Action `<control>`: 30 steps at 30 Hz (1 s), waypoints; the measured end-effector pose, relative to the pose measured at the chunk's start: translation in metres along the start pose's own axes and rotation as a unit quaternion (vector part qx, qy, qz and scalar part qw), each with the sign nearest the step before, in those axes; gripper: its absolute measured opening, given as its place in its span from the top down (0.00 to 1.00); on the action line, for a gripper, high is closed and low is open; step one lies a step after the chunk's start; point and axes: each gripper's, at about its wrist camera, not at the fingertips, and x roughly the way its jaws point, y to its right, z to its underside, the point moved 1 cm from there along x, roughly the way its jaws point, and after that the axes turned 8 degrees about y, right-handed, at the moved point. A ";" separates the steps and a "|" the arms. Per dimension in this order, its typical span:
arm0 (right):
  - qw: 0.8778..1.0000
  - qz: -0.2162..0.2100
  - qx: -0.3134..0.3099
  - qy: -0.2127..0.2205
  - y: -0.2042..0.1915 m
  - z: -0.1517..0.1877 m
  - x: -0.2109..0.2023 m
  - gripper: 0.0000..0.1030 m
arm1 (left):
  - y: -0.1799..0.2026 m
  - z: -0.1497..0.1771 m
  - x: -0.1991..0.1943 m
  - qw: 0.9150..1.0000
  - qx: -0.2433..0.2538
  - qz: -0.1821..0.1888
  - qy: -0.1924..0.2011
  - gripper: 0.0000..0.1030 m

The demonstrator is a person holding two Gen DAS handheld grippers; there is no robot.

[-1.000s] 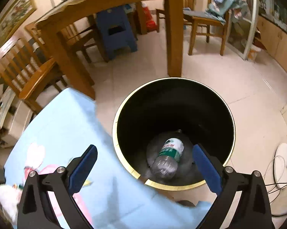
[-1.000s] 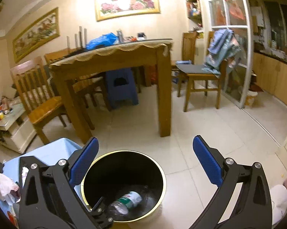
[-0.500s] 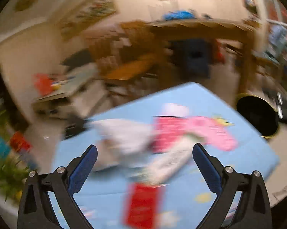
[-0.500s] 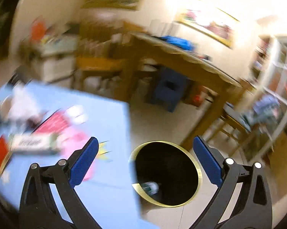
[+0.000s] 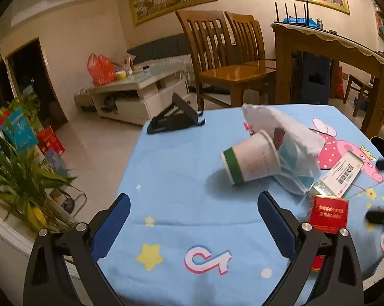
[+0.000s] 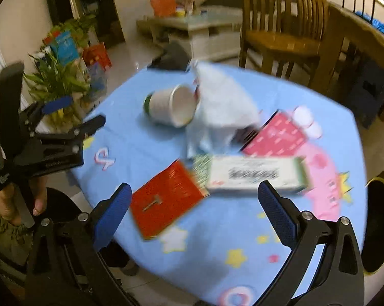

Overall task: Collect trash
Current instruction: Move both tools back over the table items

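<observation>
A tipped white paper cup (image 5: 250, 162) (image 6: 170, 105) with a green band lies on the blue cartoon tablecloth (image 5: 181, 168) (image 6: 141, 150). A white plastic bag (image 5: 291, 137) (image 6: 222, 104) is draped beside it. A red booklet (image 5: 328, 213) (image 6: 166, 197) and a white-green box (image 5: 340, 174) (image 6: 255, 174) lie nearer the front. The black bin (image 6: 378, 227) with a gold rim stands off the table's right side. My left gripper (image 5: 193, 223) hangs open over the cloth, short of the cup. My right gripper (image 6: 194, 215) is open above the red booklet and box.
A black folding stand (image 5: 174, 118) sits at the table's far edge. Wooden chairs (image 5: 225, 61), a dining table (image 5: 329, 48), a low white table (image 5: 138, 89) and potted plants (image 5: 16, 173) surround it. A hand (image 6: 11, 201) holds the left gripper at the right view's left.
Both grippers swung away from the bin holding a plastic bottle to face the table's trash. Both stayed open and empty throughout.
</observation>
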 end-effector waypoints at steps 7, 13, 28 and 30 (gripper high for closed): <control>0.992 -0.013 0.115 -0.054 0.008 0.033 0.035 0.16 | -0.026 0.010 0.009 0.998 -0.055 0.033 -0.014 0.06; 0.992 0.009 0.120 -0.040 -0.010 0.027 0.043 0.05 | -0.033 0.012 0.009 0.996 -0.075 0.039 -0.015 0.06; 0.986 0.103 0.123 -0.044 -0.037 0.035 0.060 0.35 | -0.021 0.006 0.018 0.996 -0.045 0.071 -0.015 0.06; 0.988 0.088 0.124 -0.037 -0.028 0.039 0.048 0.38 | -0.012 -0.003 0.028 0.994 -0.034 0.098 -0.024 0.06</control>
